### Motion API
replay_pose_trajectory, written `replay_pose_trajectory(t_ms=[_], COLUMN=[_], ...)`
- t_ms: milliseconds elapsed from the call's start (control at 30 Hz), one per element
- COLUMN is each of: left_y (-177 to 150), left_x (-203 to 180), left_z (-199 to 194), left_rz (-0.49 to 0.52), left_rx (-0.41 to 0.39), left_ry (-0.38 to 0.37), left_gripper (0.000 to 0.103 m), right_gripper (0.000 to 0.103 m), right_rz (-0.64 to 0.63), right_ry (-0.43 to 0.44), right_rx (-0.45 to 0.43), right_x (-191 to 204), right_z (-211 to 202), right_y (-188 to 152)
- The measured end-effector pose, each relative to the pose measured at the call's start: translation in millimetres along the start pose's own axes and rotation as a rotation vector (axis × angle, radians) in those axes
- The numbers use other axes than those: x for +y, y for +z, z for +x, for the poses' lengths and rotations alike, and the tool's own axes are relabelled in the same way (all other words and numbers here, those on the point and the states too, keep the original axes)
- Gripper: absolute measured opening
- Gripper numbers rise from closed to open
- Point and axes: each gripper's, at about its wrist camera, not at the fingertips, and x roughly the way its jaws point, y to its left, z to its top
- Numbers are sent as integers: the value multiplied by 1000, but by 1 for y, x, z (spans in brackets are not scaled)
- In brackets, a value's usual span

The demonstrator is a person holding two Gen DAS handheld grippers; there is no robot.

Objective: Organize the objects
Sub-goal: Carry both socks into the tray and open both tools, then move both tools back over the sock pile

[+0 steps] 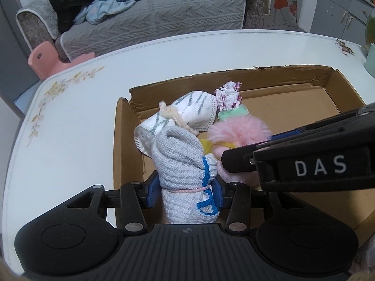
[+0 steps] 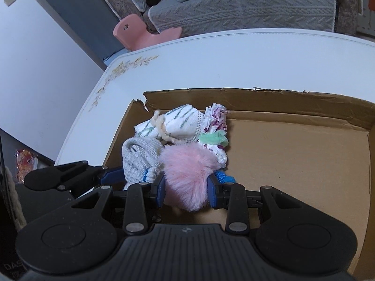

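Left wrist view: the left gripper (image 1: 185,194) points toward 12 o'clock over the near left corner of the box (image 1: 304,75), its blue pads pinching the grey sock roll (image 1: 180,164) from both sides. The roll stands upright between the fingers, tied round with a pink string (image 1: 187,190) and edged in blue stitching. At 12 o'clock from it lies the white roll (image 1: 187,114) with grey-green stripes and a cream yarn tie, touching it. At 1 o'clock stands the floral roll (image 1: 228,96), bound by a green band (image 1: 232,113). The right gripper (image 1: 225,161) reaches in from 3 o'clock, tilted slightly down, its tip against the pink fluff (image 1: 236,128).

In the right wrist view the right gripper (image 2: 186,190) also points toward 12 o'clock, low over the box (image 2: 293,149) floor, its fingers closed on the pink fluff (image 2: 187,168), which bulges out between the pads and hangs below them. The grey sock roll (image 2: 138,157) sits at 10 o'clock, touching the fluff, with the left gripper (image 2: 112,174) coming in from 9 o'clock. The box rests on the white table (image 2: 234,61).
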Motion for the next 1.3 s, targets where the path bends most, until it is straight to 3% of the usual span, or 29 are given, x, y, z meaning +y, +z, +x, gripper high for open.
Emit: replay_pose_trajectory(t_ms=[167, 233, 467, 733, 1067, 1133, 1200, 1300], left_y=[0, -1, 0, 0, 3, 2, 0, -3], left_x=[-4, -4, -4, -2, 5, 2, -1, -2], left_z=[-3, -4, -6, -9, -17, -18, -20, -21], left_rz=[-1, -1, -6, 22, 87, 139, 173, 194], left_rx=[2, 2, 14, 33, 70, 86, 95, 93], left_ry=[7, 21, 8, -42, -161, -181, -203, -201], left_gripper=[59, 69, 79, 89, 96, 97, 97, 98], right_gripper=[33, 35, 48, 54, 56, 60, 69, 73], right_rz=[3, 6, 11, -36, -202, -284, -335, -372], right_ry=[5, 6, 6, 0, 34, 16, -2, -6], right_rx=[2, 1, 6, 7, 40, 54, 60, 56], right_x=[-1, -1, -1, 5, 10, 17, 20, 22], right_z=[-2, -2, -2, -8, -21, -24, -27, -33], right_y=[-2, -2, -1, 1, 4, 0, -2, -4])
